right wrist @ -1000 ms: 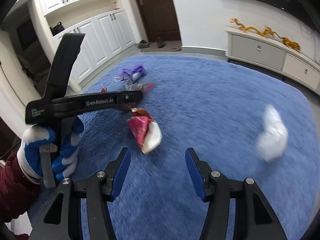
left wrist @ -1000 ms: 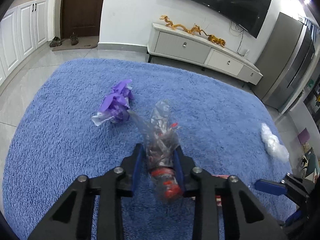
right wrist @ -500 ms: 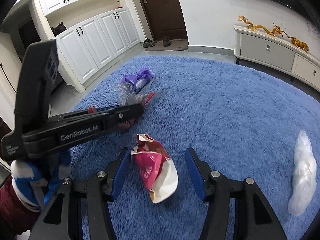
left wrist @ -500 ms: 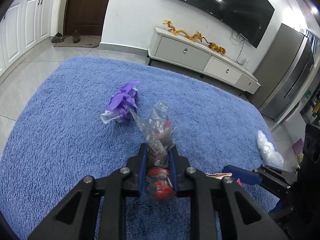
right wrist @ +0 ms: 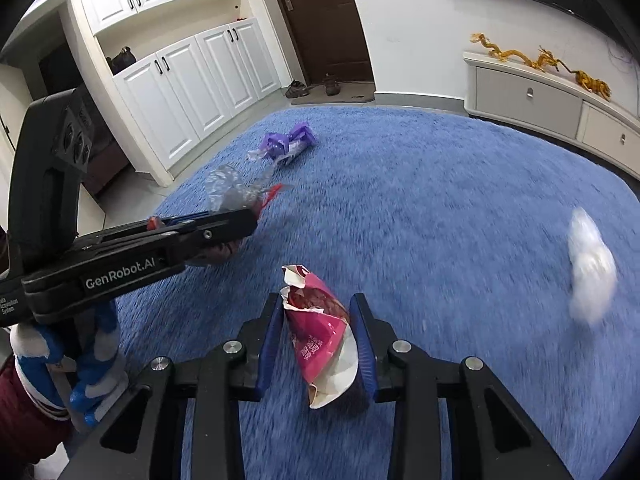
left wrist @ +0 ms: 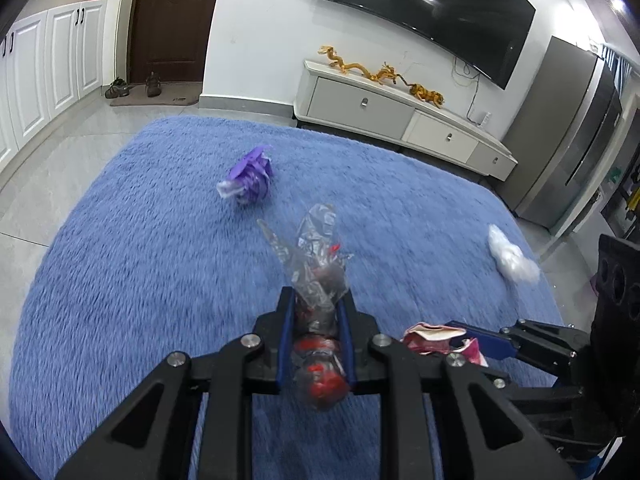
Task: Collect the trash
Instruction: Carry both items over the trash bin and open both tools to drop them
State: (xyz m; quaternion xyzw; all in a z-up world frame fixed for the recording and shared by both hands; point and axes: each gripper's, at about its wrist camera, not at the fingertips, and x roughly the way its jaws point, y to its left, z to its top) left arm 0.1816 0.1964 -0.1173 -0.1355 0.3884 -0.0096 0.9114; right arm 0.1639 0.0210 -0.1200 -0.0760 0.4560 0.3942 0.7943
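Over the blue rug [left wrist: 160, 260], both tongs [left wrist: 316, 304] [right wrist: 318, 316] level, each clamping a wrapper

A home living room: blue shag rug [left wrist: 160, 264], wall-mounted TV [left wrist: 424, 12], low media cabinet [left wrist: 400, 116], entry door [left wrist: 172, 20].

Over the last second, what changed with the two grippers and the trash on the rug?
The right gripper moved in over the pink snack bag, and its fingers narrowed until they flank the bag; whether they grip it is unclear. The left gripper squeezed tighter on the clear plastic wrapper. The purple wrapper and the white plastic wad stayed on the blue rug.
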